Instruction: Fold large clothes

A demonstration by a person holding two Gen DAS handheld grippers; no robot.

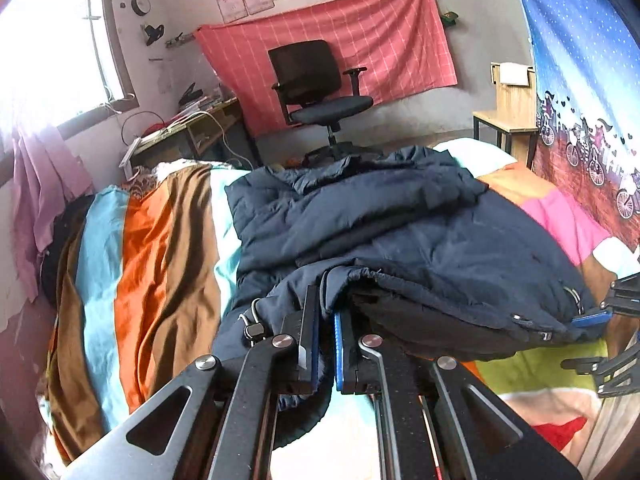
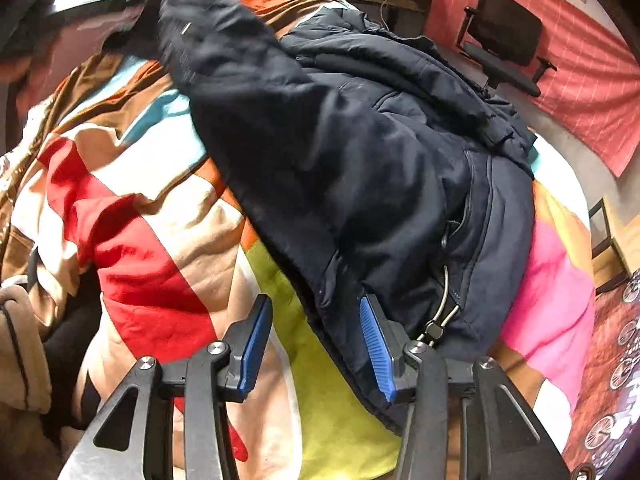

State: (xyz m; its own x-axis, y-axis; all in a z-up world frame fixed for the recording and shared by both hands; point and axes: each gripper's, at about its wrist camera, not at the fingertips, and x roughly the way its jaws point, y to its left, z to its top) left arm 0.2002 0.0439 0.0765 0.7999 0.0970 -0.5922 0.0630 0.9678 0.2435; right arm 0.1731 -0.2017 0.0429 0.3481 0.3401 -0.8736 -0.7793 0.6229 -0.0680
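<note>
A large navy padded jacket (image 1: 400,224) lies on a bed covered with a colourful striped sheet (image 1: 160,232). My left gripper (image 1: 327,312) is shut on the jacket's near hem edge, with dark fabric pinched between the blue pads. In the right wrist view the jacket (image 2: 360,140) spreads across the bed and its near-left part looks lifted and blurred. My right gripper (image 2: 316,328) is open, its right finger (image 2: 376,344) against the jacket's near corner beside a drawcord toggle (image 2: 434,328). The right gripper also shows in the left wrist view (image 1: 600,312) at the jacket's right corner.
A black office chair (image 1: 316,84) stands beyond the bed in front of a pink cloth on the wall. A cluttered desk (image 1: 188,128) is at the far left, a wooden stand (image 1: 508,120) at the far right. A beige garment (image 2: 20,340) lies at the bed's left edge.
</note>
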